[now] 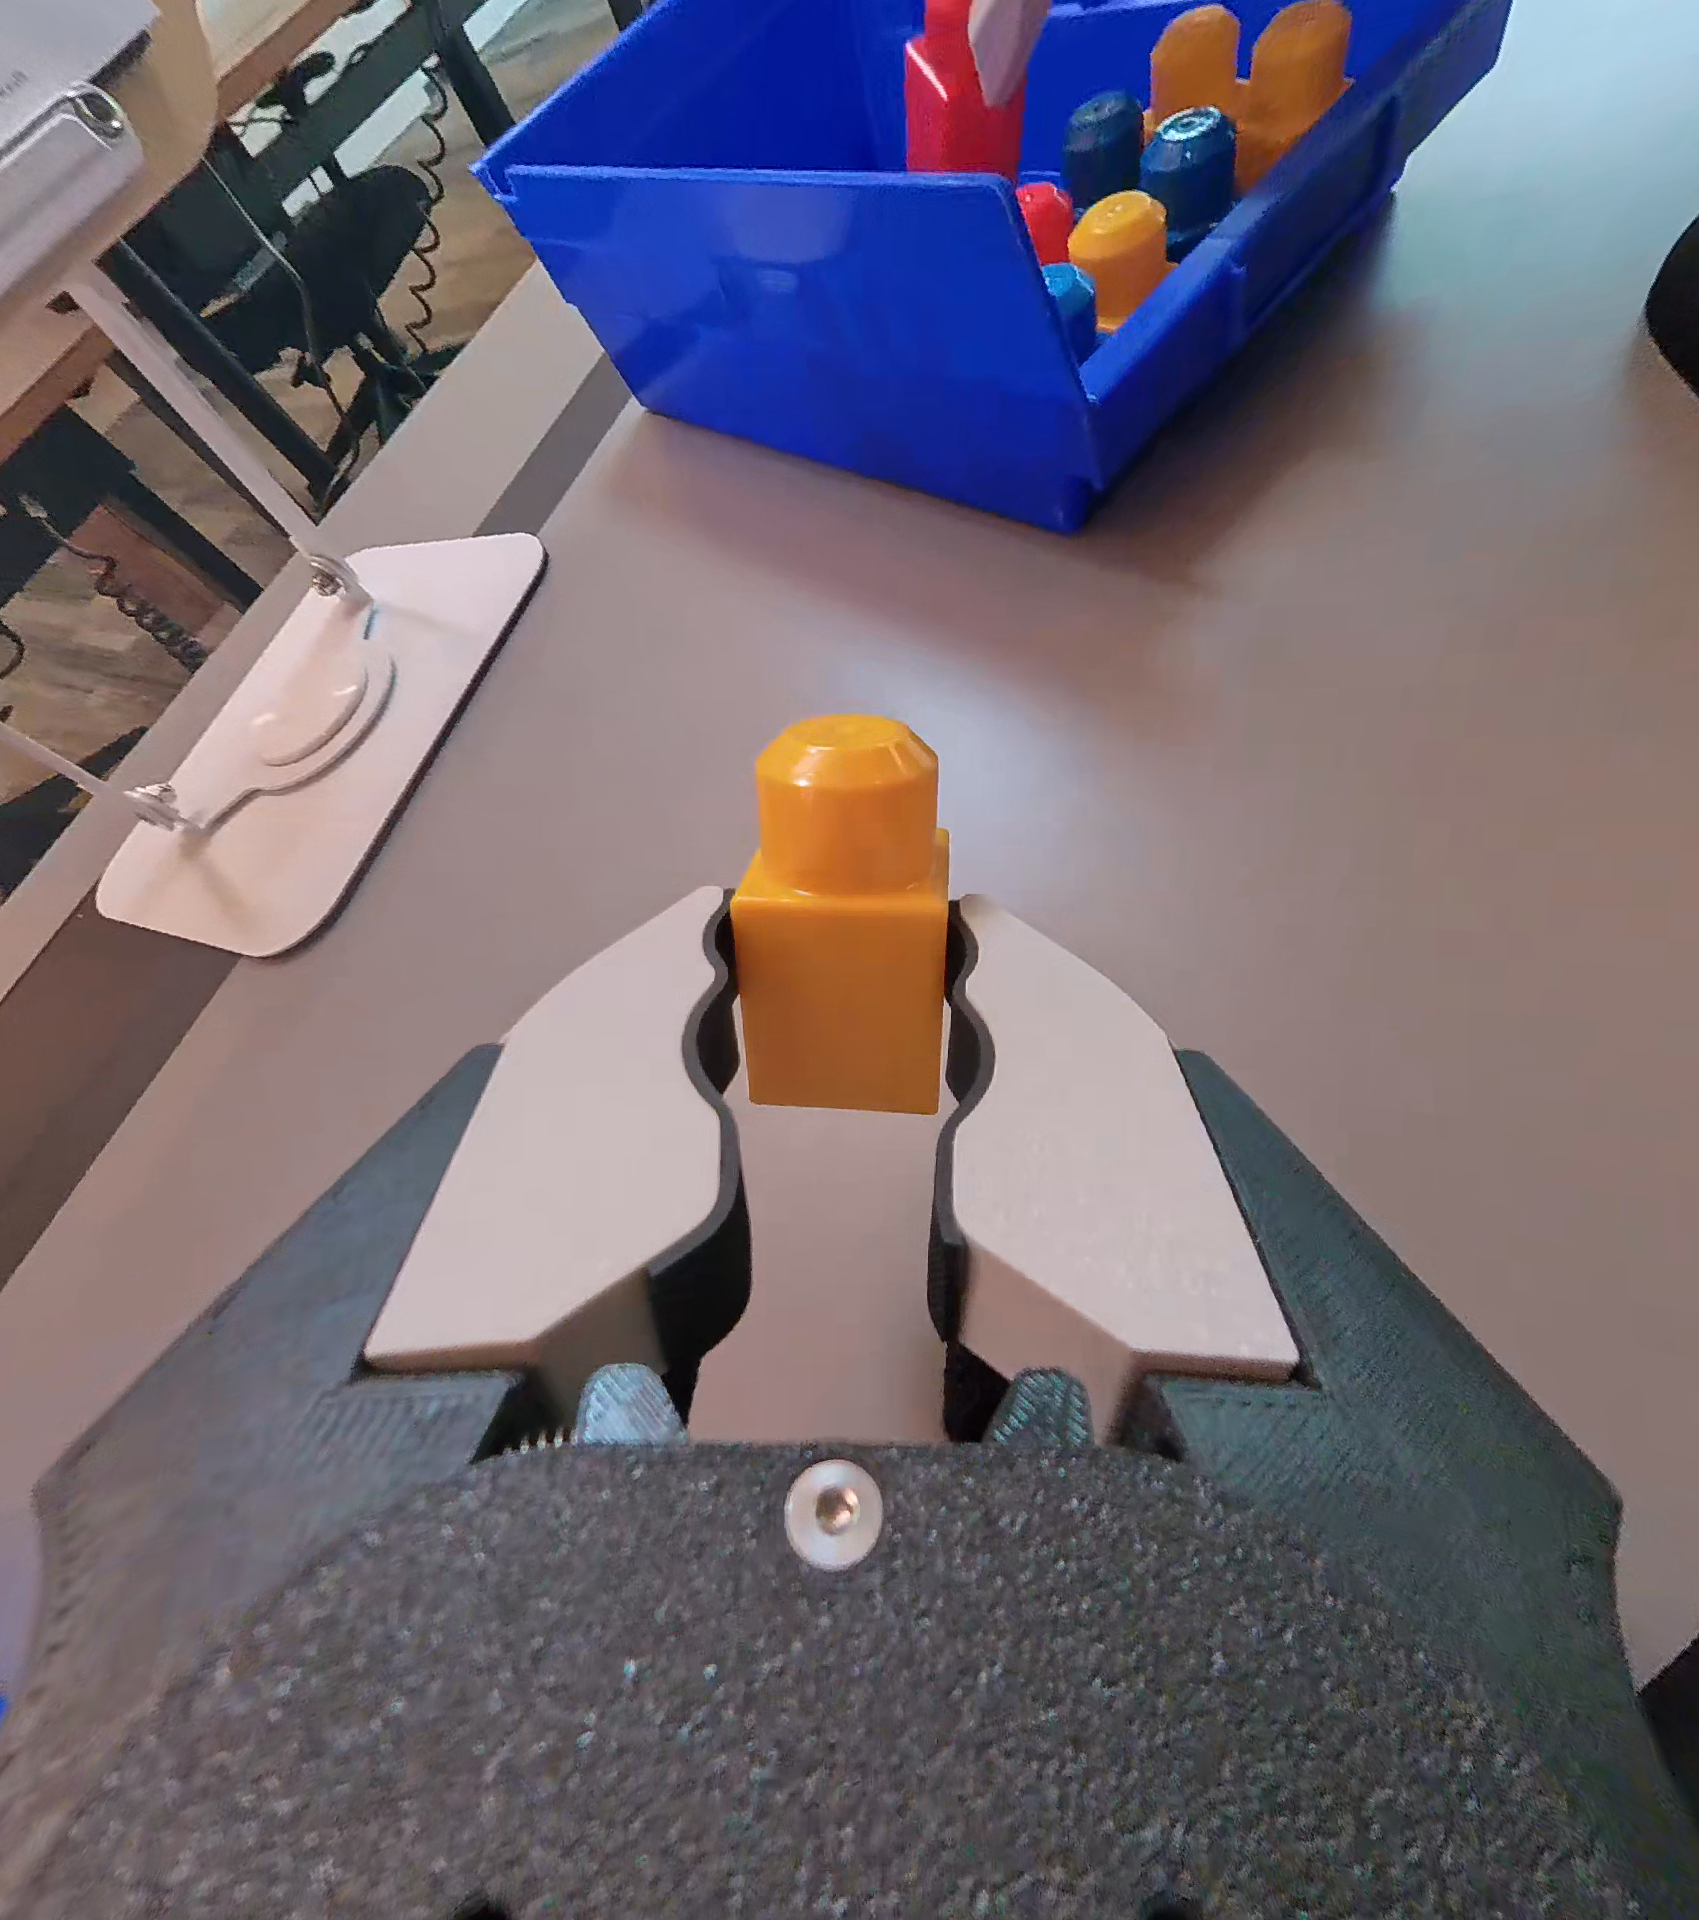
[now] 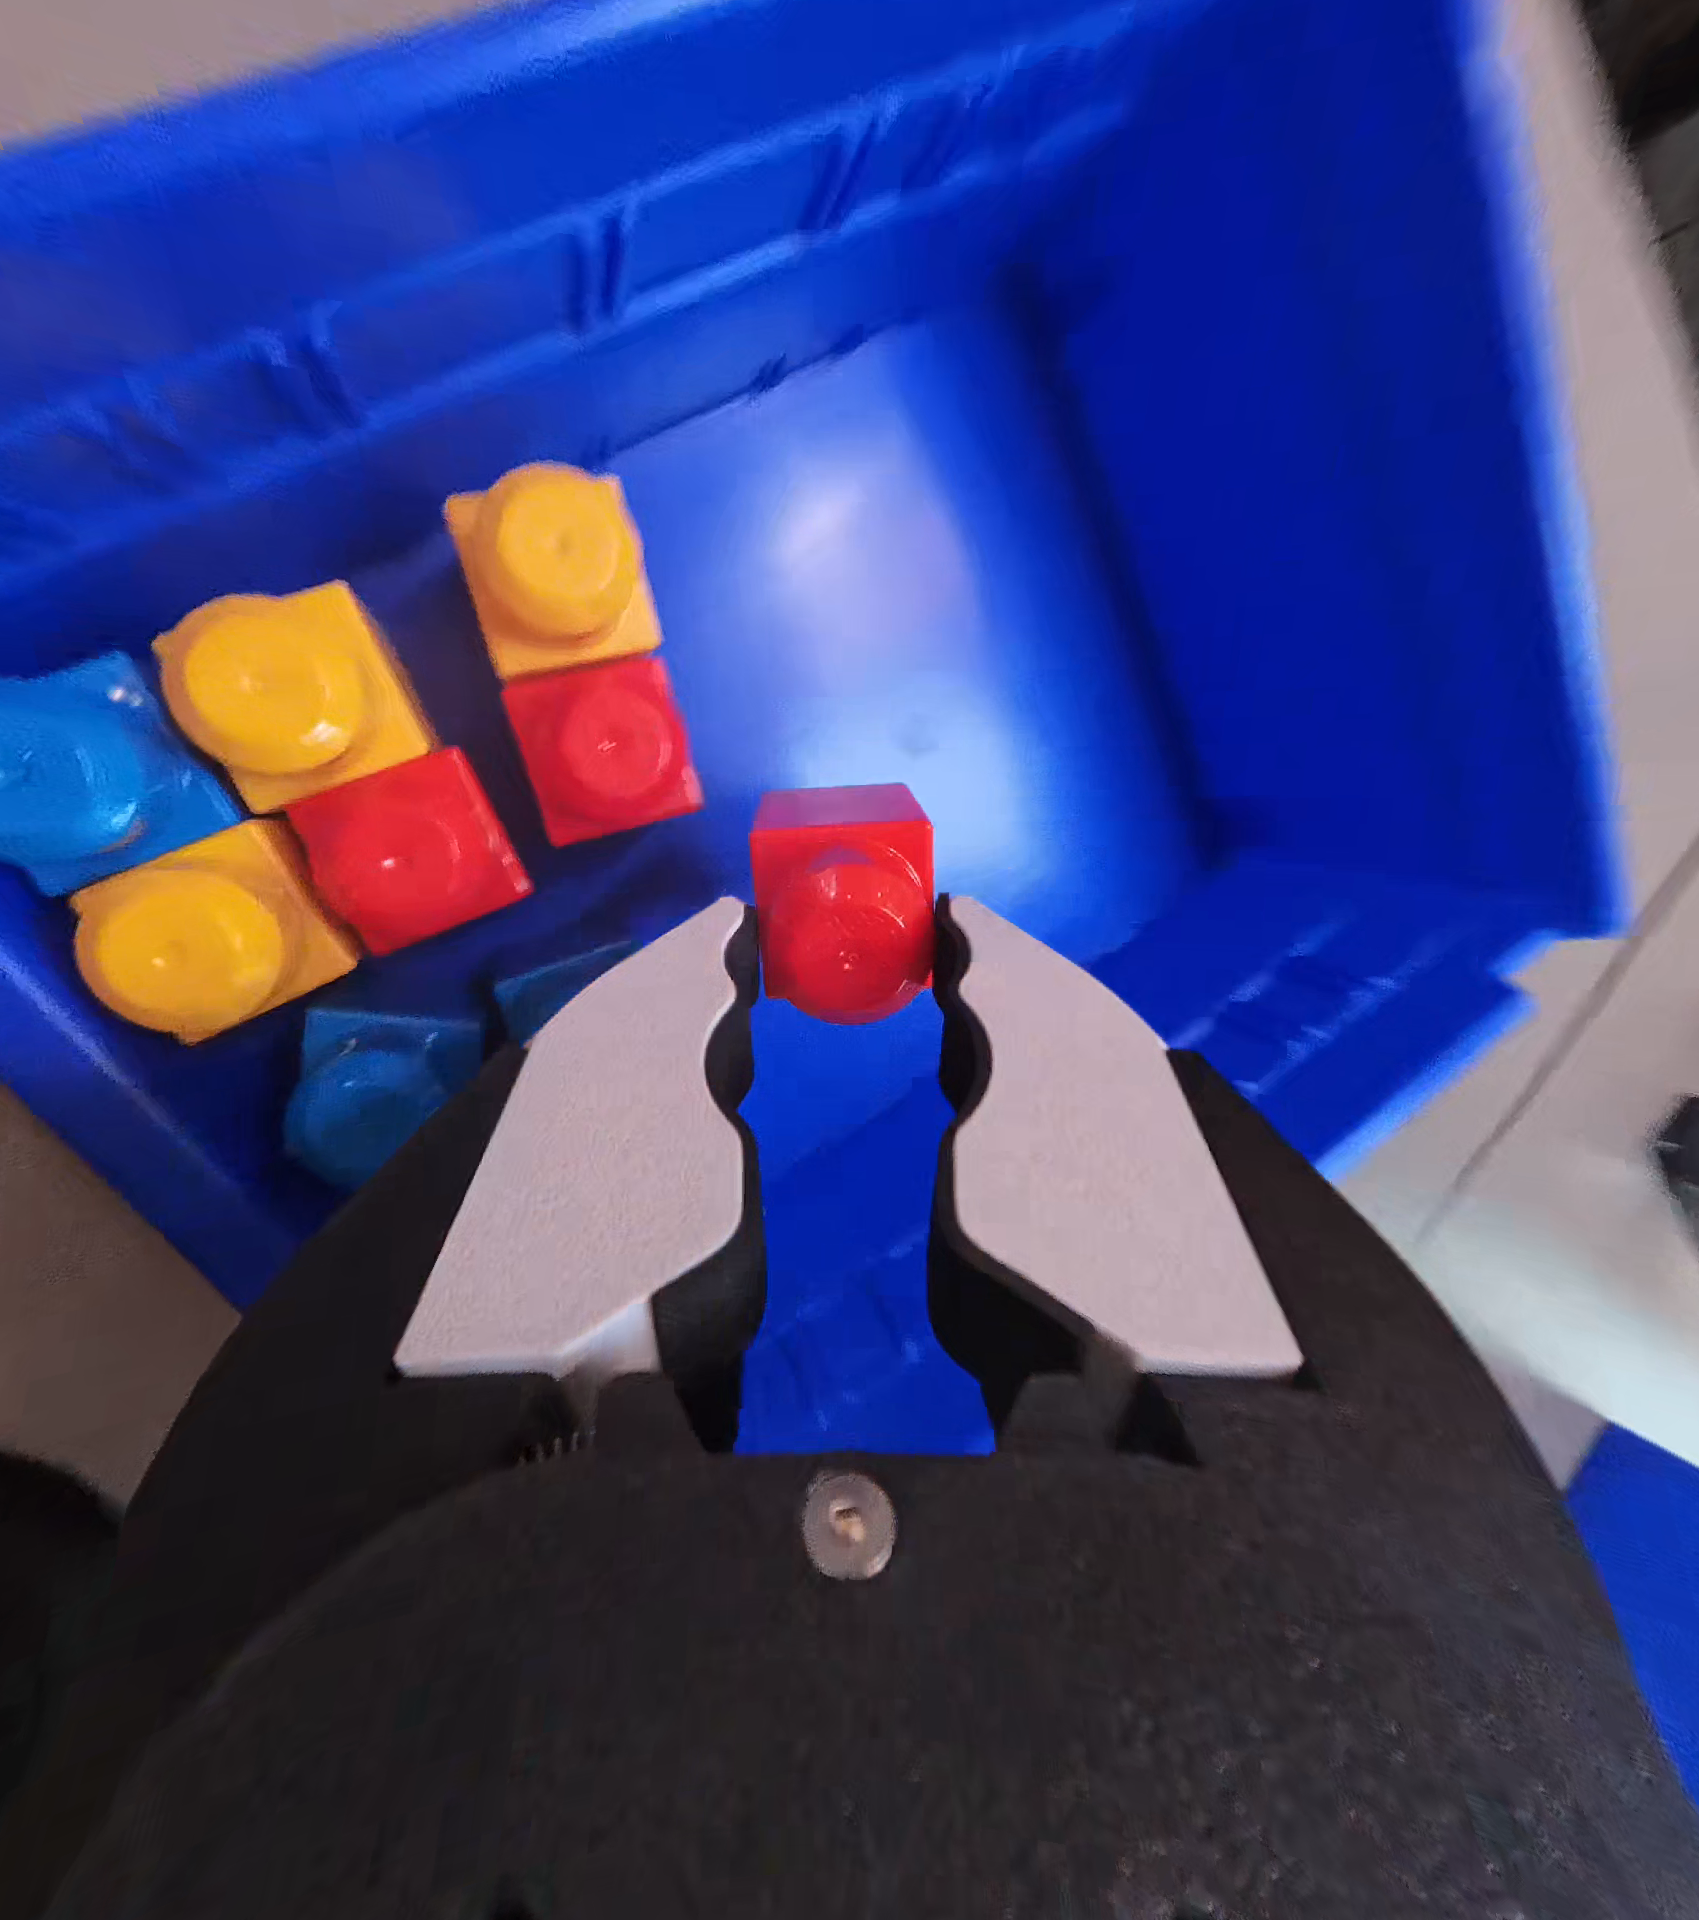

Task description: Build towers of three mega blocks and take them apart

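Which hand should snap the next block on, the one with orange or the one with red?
Probably the right. Its tool grips a red block above the blue bin, free to carry over. The left tool steadies the orange block, upright at the table, as a base.

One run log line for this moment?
left tool: shut on orange block | right tool: shut on red block over blue bin

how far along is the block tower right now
Early. No stack shows yet. The left gripper holds an orange block upright at the table. The right gripper grips a red block over the blue bin. Left: joining these, adding a third, then taking it apart.
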A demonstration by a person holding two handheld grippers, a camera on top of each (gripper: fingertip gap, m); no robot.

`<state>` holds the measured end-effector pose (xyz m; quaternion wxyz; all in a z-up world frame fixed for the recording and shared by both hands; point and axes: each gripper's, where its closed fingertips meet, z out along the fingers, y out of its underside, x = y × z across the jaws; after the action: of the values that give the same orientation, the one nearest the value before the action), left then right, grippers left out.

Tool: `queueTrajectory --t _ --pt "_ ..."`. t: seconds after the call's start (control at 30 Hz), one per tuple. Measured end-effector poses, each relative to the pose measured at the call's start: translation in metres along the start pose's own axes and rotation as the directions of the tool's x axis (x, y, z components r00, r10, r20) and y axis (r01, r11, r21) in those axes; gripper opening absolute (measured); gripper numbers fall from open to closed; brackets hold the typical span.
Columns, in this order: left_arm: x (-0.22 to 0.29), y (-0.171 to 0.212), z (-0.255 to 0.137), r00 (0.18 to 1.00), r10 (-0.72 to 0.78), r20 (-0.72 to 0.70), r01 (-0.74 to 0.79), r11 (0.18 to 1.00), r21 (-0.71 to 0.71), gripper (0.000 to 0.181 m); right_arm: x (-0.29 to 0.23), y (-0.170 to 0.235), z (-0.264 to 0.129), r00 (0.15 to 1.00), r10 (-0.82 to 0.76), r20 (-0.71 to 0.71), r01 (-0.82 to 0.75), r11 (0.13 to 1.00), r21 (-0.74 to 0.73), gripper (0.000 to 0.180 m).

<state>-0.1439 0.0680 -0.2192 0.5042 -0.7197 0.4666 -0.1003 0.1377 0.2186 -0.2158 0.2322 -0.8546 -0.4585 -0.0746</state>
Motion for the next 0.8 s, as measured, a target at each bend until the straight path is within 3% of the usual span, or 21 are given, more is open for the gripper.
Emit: queueTrajectory --t 0.17,0.3,0.37,0.5,0.57,0.7,0.8 --pt "0.007 0.004 0.003 1.0 0.01 -0.03 -0.011 1.0 -0.019 0.037 -0.035 0.015 0.022 0.981 -0.058 0.187 0.082 0.989 -0.121 0.032" --pt "0.013 0.002 0.005 0.999 0.025 -0.046 -0.026 1.0 -0.011 0.037 -0.038 0.014 0.025 0.975 -0.045 0.218 0.07 0.992 -0.105 0.035" --pt "0.016 -0.002 0.005 0.998 0.023 -0.058 -0.023 1.0 0.008 0.037 -0.033 0.011 0.022 0.98 -0.042 0.194 0.059 0.995 -0.08 0.045" --pt "0.023 -0.01 0.004 0.997 0.041 -0.072 -0.037 0.998 0.049 0.037 -0.039 -0.031 -0.01 0.982 -0.114 0.148 0.09 0.983 0.158 0.057" --pt "0.027 -0.015 0.004 0.995 0.061 -0.079 -0.055 0.996 0.069 0.037 -0.066 -0.064 -0.04 0.959 -0.242 0.147 0.177 0.919 0.353 0.058" --pt "0.037 -0.023 0.003 0.991 0.093 -0.092 -0.083 0.991 0.106 0.037 -0.156 -0.099 -0.086 0.822 -0.54 0.184 0.343 0.726 0.597 0.054" --pt "0.045 -0.027 0.004 0.987 0.121 -0.102 -0.109 0.987 0.119 0.037 -0.223 -0.106 -0.098 0.699 -0.68 0.219 0.395 0.623 0.675 0.049"
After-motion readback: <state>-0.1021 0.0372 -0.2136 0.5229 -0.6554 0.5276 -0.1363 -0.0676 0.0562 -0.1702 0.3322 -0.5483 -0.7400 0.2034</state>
